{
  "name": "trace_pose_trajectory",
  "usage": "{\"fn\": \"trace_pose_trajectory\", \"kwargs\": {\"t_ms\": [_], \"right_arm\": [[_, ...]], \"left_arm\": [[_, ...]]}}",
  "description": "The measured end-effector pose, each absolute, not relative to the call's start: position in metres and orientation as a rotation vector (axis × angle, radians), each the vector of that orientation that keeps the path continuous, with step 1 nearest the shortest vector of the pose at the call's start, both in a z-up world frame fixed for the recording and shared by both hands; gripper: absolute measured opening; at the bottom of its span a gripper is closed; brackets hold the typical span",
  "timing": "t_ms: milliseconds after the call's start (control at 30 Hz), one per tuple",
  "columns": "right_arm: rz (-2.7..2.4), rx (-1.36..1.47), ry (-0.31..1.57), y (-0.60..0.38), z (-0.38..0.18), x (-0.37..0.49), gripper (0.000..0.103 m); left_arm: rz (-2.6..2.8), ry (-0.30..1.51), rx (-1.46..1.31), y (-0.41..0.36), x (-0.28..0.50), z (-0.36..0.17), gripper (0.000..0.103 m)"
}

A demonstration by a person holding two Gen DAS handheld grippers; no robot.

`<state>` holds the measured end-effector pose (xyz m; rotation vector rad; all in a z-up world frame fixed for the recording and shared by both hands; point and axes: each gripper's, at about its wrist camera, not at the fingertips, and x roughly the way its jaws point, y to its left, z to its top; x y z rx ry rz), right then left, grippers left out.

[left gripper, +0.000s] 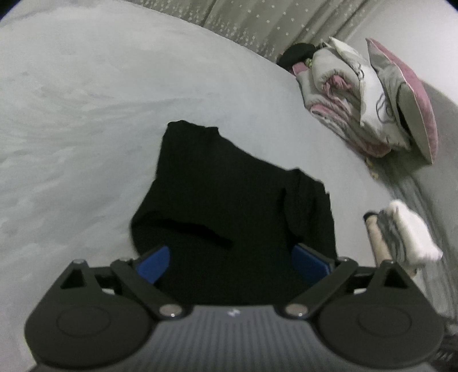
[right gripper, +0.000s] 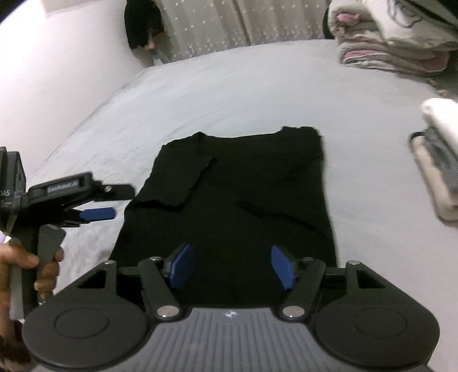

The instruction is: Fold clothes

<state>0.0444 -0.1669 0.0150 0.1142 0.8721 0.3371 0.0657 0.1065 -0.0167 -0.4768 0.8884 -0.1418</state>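
A black shirt lies spread flat on a pale grey bed sheet, its sleeves folded inward over the body so that it forms a long rectangle running from near to far.

The right gripper hovers over the shirt's near edge with its blue pads set wide apart and nothing between them.

The left gripper shows in the right wrist view at the left, held in the person's left hand, its tip just beside the shirt's left edge; in its own view the left gripper stands wide apart over the dark cloth, holding nothing.

To the right of the shirt sits a small stack of folded clothes, white on top.

Far right lies a heap of pink and grey bedding.

A pale curtain hangs beyond the bed.
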Motion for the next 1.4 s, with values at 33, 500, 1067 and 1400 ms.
{"fn": "trace_pose_trajectory", "kwargs": {"t_ms": [33,500,1067,1400], "right_arm": [[0.330,0.114,0.868,-0.171,0.016,0.038,0.067],[0.213,0.199,0.894,-0.223,-0.011,-0.051,0.068],[0.020,0.157,0.913,-0.243,-0.062,-0.125,0.069],[0.032,0.021,0.914,-0.220,-0.074,-0.119,0.091]], "left_arm": [[-0.149,0.895,-0.463,0.106,0.059,-0.016,0.097],[-0.218,0.955,-0.319,0.102,-0.057,-0.036,0.096],[-0.349,0.970,-0.226,0.122,-0.148,-0.061,0.097],[-0.383,0.966,-0.118,0.103,-0.165,-0.064,0.101]]}}
